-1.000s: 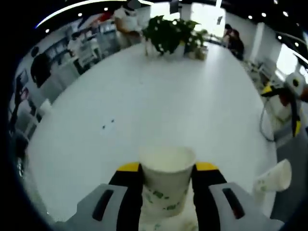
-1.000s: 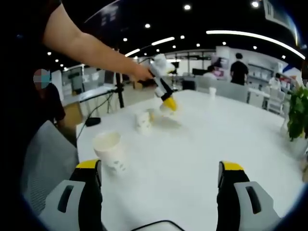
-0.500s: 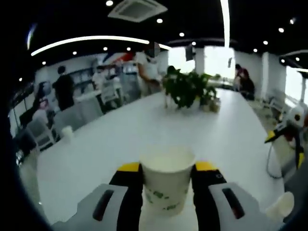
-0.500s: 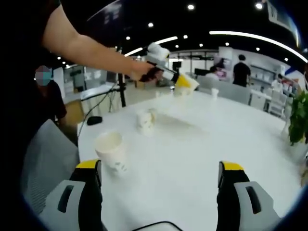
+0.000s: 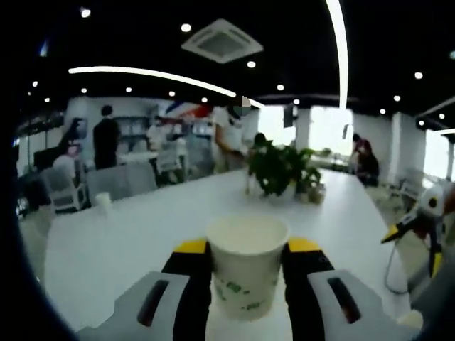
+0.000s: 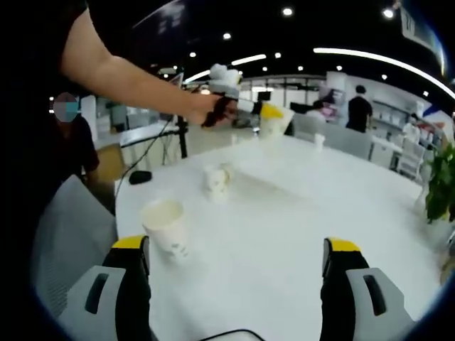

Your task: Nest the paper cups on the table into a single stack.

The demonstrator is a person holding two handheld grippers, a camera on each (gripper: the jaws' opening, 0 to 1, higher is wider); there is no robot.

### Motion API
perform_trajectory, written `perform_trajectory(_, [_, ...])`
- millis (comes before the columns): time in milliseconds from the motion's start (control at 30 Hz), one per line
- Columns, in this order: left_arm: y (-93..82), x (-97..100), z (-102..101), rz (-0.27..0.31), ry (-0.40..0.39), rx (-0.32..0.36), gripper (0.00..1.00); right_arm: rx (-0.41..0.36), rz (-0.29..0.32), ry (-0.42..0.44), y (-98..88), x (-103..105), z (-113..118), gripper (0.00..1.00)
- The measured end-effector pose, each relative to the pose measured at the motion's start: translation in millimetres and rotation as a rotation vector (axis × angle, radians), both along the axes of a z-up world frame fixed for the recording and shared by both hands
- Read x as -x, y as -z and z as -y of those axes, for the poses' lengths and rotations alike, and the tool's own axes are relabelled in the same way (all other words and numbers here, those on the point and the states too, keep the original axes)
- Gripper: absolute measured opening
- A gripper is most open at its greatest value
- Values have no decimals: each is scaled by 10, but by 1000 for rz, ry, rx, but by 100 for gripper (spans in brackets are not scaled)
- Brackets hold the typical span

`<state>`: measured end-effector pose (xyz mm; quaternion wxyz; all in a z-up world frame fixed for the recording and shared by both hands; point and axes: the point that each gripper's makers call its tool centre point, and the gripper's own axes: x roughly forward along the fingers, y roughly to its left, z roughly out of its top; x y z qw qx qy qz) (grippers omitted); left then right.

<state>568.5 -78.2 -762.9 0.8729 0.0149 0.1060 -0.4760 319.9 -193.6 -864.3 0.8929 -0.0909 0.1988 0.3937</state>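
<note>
My left gripper [image 5: 247, 259] is shut on a white paper cup [image 5: 247, 264] with green print, held upright above the white table [image 5: 142, 227]. In the right gripper view the same left gripper [image 6: 274, 117] shows in a person's hand, lifted above the table's far side with the cup [image 6: 274, 128] in it. My right gripper [image 6: 234, 277] stands open, nothing between its jaws. Ahead of it an upright paper cup [image 6: 166, 227] stands near the left, and farther back another cup [image 6: 217, 181] stands with one lying beside it.
A potted plant [image 5: 281, 167] stands on the table's far end. A small cup [image 6: 318, 140] sits at the table's far edge. A grey chair [image 6: 67, 241] stands at the left edge. People and shelves fill the room behind. A penguin toy [image 5: 426, 220] is at right.
My left gripper has risen and levelled with the cup held in it, so its view now looks across the room. The right gripper has stayed still and open.
</note>
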Motion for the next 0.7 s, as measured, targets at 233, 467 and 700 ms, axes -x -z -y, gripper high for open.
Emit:
perform_trajectory(233, [-98,-17,5,7,-7,28,37,3,-4,-6,-107,-36,-19,100])
perform_trajectory(467, [-238,-17,-160,21,-9,45,37,9,-5,-6,-170,-47,-123,100])
perform_trajectory(700, [-359,23,-275,34,-11,56,37,11,-1,-1,-229,-23,-246,100])
